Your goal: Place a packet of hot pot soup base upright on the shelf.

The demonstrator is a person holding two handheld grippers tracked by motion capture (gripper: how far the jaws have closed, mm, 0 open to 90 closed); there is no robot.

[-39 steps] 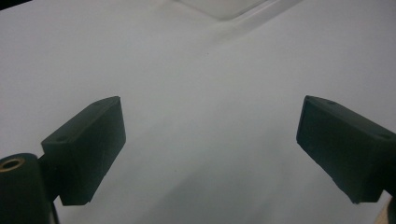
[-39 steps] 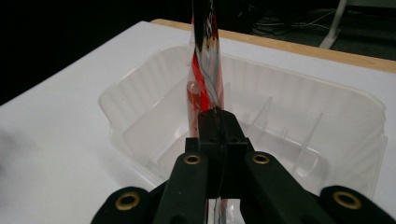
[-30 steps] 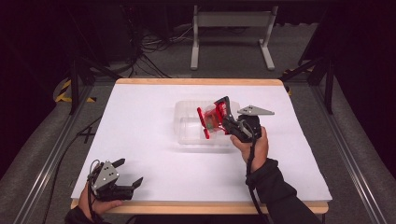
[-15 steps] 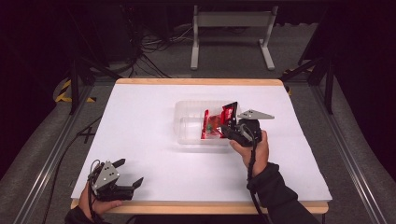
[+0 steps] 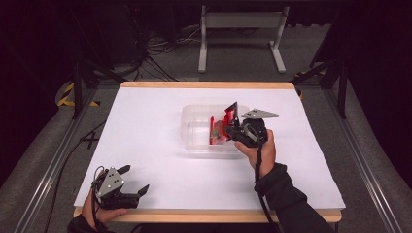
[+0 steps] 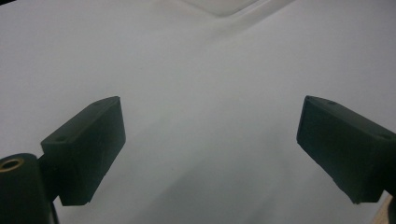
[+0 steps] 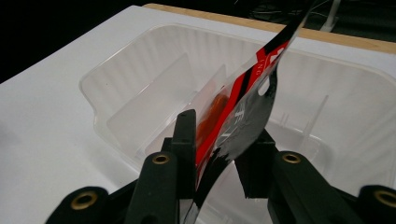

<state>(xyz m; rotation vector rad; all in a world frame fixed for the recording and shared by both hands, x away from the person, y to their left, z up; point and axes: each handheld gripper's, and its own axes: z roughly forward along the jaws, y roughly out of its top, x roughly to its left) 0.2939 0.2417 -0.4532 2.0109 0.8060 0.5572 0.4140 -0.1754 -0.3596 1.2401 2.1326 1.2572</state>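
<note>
White lettering marks the red-and-black packet (image 7: 243, 100), toward one o'clock of the right claw view, but it is too warped to read.

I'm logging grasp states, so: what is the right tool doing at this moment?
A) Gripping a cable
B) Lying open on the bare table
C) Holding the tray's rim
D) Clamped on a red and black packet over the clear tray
D: the right tool has its jaws closed on the red and black packet, held above the clear tray.
</note>
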